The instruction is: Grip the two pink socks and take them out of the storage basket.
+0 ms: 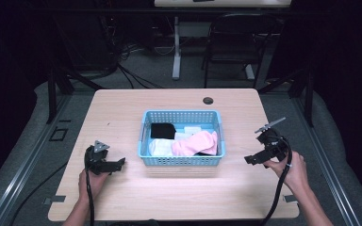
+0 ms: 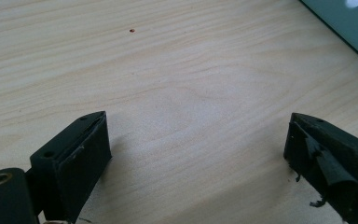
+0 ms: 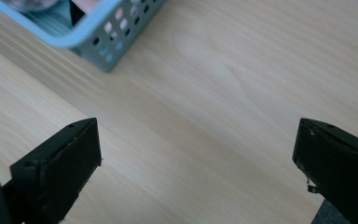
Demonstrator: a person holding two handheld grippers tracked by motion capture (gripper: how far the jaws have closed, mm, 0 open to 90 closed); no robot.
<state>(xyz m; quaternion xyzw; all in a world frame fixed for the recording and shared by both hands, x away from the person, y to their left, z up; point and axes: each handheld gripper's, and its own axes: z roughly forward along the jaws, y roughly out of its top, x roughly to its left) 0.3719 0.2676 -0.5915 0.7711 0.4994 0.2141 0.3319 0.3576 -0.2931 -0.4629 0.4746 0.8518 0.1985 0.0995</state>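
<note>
Basket mid-desk, pale blue, holding a pink sock, a white sock and a black cloth. Left tongs gaping wide, empty, just above bare wood, near the basket's left wall but apart from it. Right tongs likewise spread wide and empty, off the basket's right side, well apart, pointing toward it. Basket corner at upper left in the right gripper view.
</note>
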